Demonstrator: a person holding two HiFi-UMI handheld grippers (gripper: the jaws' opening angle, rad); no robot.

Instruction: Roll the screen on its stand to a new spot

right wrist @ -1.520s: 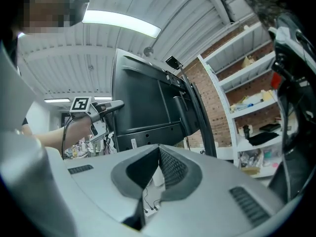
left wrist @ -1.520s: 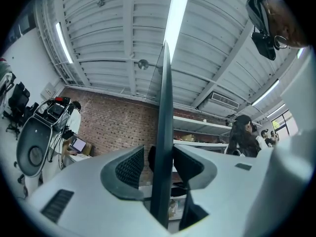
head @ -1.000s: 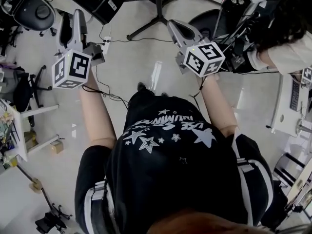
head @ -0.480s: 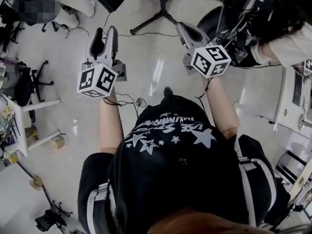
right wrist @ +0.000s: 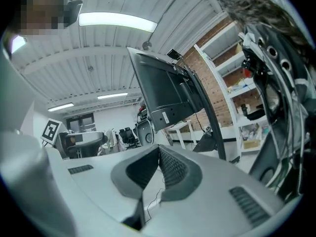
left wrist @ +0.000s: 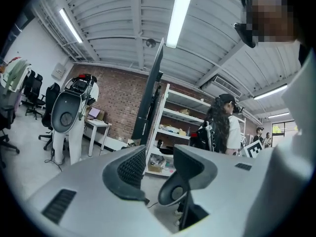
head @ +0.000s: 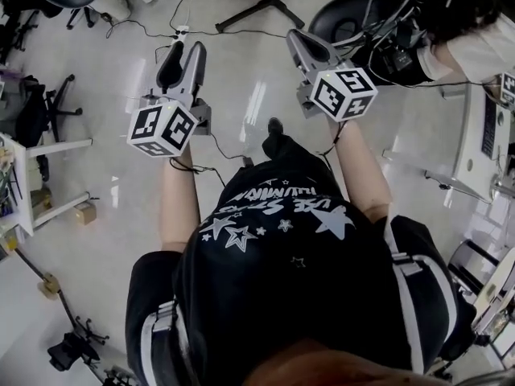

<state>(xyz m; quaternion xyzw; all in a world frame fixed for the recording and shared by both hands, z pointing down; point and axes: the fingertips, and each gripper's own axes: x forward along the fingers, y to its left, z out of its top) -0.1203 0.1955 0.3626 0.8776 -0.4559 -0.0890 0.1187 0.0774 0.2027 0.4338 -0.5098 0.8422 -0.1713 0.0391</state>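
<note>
The floor [head: 241,95] carries the screen [right wrist: 160,90] on its stand [right wrist: 217,132], at the far side, ahead of both claws and touched by neither. Left claw [head: 182,48]: jaws apart, nothing between them. Right claw [head: 298,40]: jaws closed together, empty.

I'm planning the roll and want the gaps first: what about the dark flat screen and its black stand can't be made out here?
- Front of the dark flat screen: it is edge-on in the left gripper view, and the right gripper view shows only its back.
- Wheels: the black stand legs are cut off by the head view's top edge.
- Stand post: its foot is hidden behind the right gripper in the right gripper view.
</note>
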